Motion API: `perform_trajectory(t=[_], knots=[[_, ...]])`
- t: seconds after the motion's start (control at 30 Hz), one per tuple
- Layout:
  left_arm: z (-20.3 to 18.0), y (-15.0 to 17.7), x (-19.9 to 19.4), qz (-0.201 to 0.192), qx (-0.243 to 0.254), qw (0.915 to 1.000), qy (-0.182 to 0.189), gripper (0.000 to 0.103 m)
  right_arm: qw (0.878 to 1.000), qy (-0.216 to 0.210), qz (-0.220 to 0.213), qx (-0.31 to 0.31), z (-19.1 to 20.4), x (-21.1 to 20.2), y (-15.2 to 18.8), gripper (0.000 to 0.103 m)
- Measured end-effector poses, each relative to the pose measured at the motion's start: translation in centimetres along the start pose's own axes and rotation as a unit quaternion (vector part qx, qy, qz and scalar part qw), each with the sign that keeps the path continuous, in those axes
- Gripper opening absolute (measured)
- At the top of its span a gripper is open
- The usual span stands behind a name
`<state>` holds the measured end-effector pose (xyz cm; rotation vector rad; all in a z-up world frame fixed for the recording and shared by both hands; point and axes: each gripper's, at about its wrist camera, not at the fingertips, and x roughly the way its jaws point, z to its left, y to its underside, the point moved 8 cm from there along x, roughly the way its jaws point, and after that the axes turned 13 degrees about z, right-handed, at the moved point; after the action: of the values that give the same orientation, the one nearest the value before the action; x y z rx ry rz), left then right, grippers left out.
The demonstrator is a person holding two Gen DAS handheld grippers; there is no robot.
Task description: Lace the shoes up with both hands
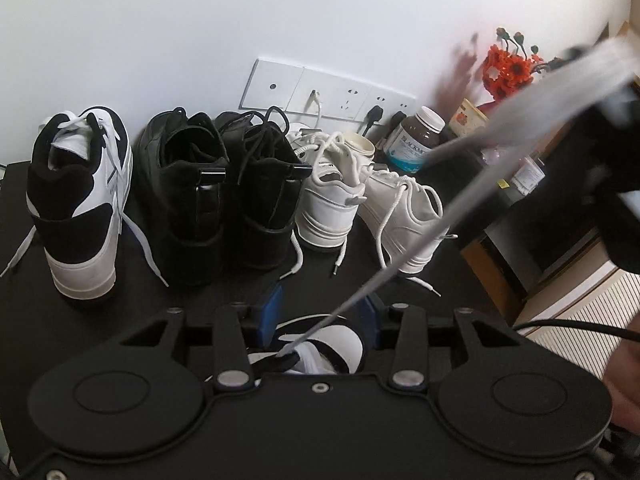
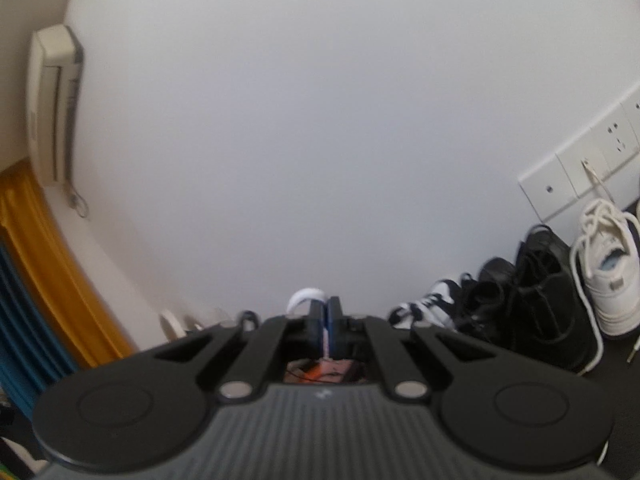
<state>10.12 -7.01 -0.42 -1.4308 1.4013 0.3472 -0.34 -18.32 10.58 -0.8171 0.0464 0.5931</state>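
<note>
A white lace is drawn taut from the shoe at lower centre to upper right. The left gripper straddles it, jaws parted; the right gripper is clamped on its end.

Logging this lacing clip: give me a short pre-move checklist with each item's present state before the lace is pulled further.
1. Right gripper shut on the lace: ok.
2. Lace runs taut from the shoe: ok.
3. Left gripper open around that shoe, pads apart: ok.
4. Shoe pinned against the pull: not ok.
5. Lace clear of the white sneaker: cannot tell.
6. Lace through the correct eyelet: cannot tell.
</note>
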Motion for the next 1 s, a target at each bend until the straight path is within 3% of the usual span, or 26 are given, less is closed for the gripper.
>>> perform_trajectory(t=[0.1,0.13,0.23,0.33,0.37,0.4,0.43,0.47,0.5,0.57,0.67,0.87,1.0], knots=[[-0.1,-0.2,-0.2,-0.003,-0.004,1.0,0.008,0.021,1.0,-0.006,-0.004,-0.005,0.6,-0.5,-0.1,0.002],[-0.1,-0.3,-0.3,-0.005,-0.005,0.9999,0.01,0.011,1.0,-0.005,-0.004,-0.007,0.7,-0.6,-0.1,0.002],[0.3,-0.4,0.0,0.0,-0.016,0.9999,-0.005,0.006,1.0,0.026,0.001,-0.007,-0.2,-0.2,0.1,0.002],[2.3,-0.4,0.4,0.006,-0.07,0.9975,-0.006,0.006,0.995,0.096,0.013,0.008,-2.7,1.2,0.5,0.021],[3.4,-0.5,0.6,0.009,-0.095,0.9954,-0.008,0.007,0.993,0.119,0.02,0.013,-3.6,1.6,0.9,0.048],[4.6,-0.4,0.8,0.015,-0.122,0.9923,-0.014,0.01,0.989,0.141,0.029,0.019,-4.5,1.9,1.3,0.066],[5.8,-0.4,1.0,0.022,-0.145,0.989,-0.023,0.025,0.986,0.162,0.041,0.023,-5.3,2.2,1.9,0.069],[6.7,-0.2,1.1,0.026,-0.159,0.9864,-0.033,0.047,0.981,0.184,0.055,0.026,-6.1,2.6,2.6,0.07],[7.2,-0.1,0.9,0.024,-0.159,0.9859,-0.046,0.054,0.976,0.206,0.069,0.029,-6.8,3.0,3.3,0.075],[7.8,0.2,0.4,0.021,-0.145,0.9866,-0.071,0.059,0.96,0.254,0.106,0.04,-8.3,3.7,5.0,0.08],[7.7,0.9,0.0,0.034,-0.115,0.989,-0.087,0.066,0.949,0.273,0.149,0.06,-9.5,4.3,7.5,0.081],[6.6,2.9,-0.1,0.056,-0.05,0.9917,-0.104,0.07,0.947,0.246,0.198,0.065,-8.9,6.3,10.7,0.083],[6.9,3.2,-0.5,0.047,-0.052,0.9916,-0.108,0.071,0.94,0.249,0.226,0.053,-8.3,7.3,12.2,0.084]])
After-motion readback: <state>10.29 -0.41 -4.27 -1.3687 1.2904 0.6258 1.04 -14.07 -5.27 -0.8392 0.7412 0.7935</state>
